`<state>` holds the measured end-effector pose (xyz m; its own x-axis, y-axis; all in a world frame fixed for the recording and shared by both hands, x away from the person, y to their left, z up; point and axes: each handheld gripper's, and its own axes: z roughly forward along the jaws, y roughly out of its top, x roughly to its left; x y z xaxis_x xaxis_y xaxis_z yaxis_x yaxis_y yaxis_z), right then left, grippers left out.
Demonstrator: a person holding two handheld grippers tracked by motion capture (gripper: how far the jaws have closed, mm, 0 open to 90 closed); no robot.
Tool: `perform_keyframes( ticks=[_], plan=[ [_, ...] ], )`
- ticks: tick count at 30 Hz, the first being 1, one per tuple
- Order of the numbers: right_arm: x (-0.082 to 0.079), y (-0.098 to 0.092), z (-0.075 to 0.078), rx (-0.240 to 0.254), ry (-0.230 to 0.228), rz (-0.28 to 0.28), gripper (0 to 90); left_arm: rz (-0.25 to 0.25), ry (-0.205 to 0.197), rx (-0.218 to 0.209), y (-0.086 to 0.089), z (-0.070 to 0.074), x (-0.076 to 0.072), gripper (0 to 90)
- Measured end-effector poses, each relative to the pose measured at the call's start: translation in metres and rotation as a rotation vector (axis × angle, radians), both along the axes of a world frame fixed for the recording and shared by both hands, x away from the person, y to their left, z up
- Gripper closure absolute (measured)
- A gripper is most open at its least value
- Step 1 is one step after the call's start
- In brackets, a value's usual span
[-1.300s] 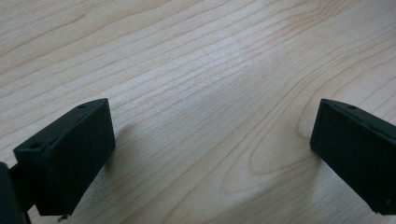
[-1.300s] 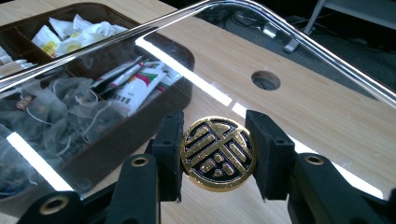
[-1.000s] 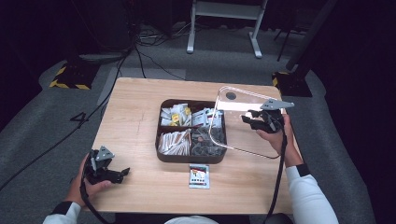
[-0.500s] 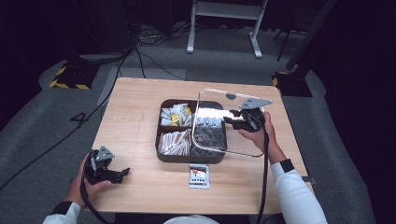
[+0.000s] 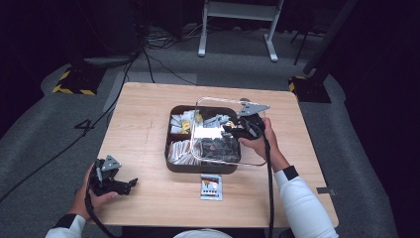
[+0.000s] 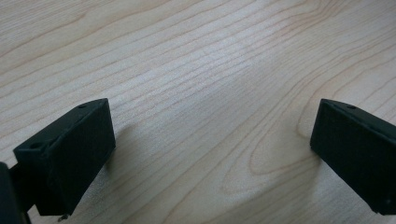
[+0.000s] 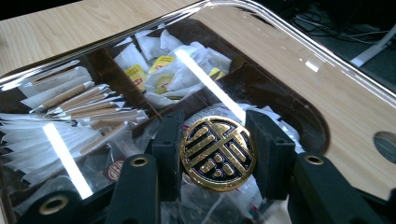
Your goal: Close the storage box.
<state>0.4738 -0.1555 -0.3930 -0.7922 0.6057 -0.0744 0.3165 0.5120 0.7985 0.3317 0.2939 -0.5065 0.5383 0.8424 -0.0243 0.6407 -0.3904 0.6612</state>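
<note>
Resting at seven o'clock on the pale wooden worktop [image 5: 143, 124], the left tool [image 5: 130, 184] has its jaws apart on nothing. Farther off, toward one o'clock, the right tool [image 7: 215, 147] is clamped on the round gold-and-black knob [image 7: 218, 153] of the clear rounded-square plastic lid [image 5: 218, 106], held tilted over the dark brown compartmented sachet tray [image 5: 171, 161].

High view above table [image 5: 148, 114]; gripper views close, right sharing the box [image 5: 171, 163].

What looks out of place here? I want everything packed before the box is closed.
One sachet lies loose on the table, just in front of the dark box, while the right gripper holds the clear lid by its gold knob above the box.
</note>
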Motion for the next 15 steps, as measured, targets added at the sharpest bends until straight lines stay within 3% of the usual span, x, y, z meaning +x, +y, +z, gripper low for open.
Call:
perform_keyframes(
  ticks=[15],
  plan=[
    [0.006,0.038,-0.013,-0.005,0.033,0.045,60.0,0.000,0.000,0.000,0.000,0.000,0.000,0.2]
  ],
)
